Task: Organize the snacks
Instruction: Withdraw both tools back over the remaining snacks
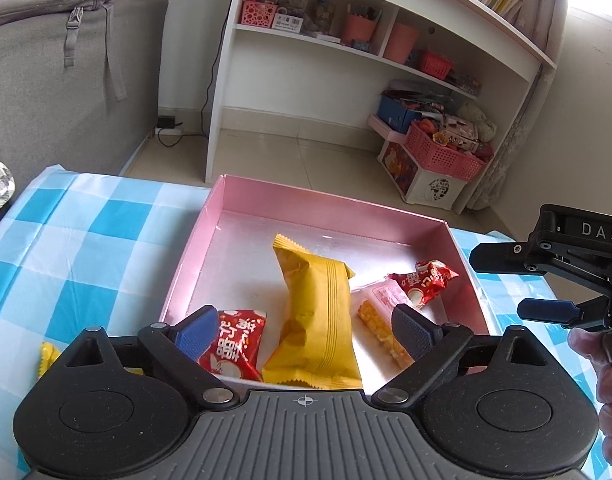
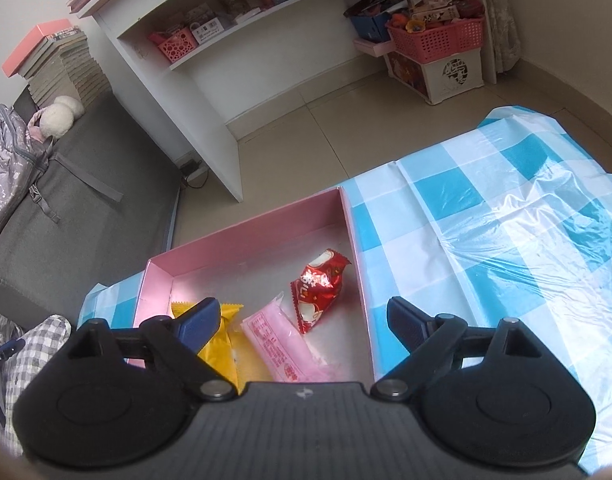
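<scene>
Both our tongs, left [image 1: 301, 330] and right [image 2: 301, 322], gape empty over the box [image 1: 334, 206]; we risk forgetting the yellow pack [image 1: 47, 358] outside (half hidden).

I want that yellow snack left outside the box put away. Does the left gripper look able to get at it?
Probably yes. The yellow snack lies on the tablecloth just outside the pink box, beside the open, empty left gripper; nothing covers it, though it is mostly hidden.

White letters "DAS" stand on the black body of the right gripper [image 1: 546, 284], cut off at the picture's edge. The red snack packets [image 1: 233, 346] carry white Chinese characters, too distorted to read. The pink packet's [image 2: 271, 338] small print is illegible.
</scene>
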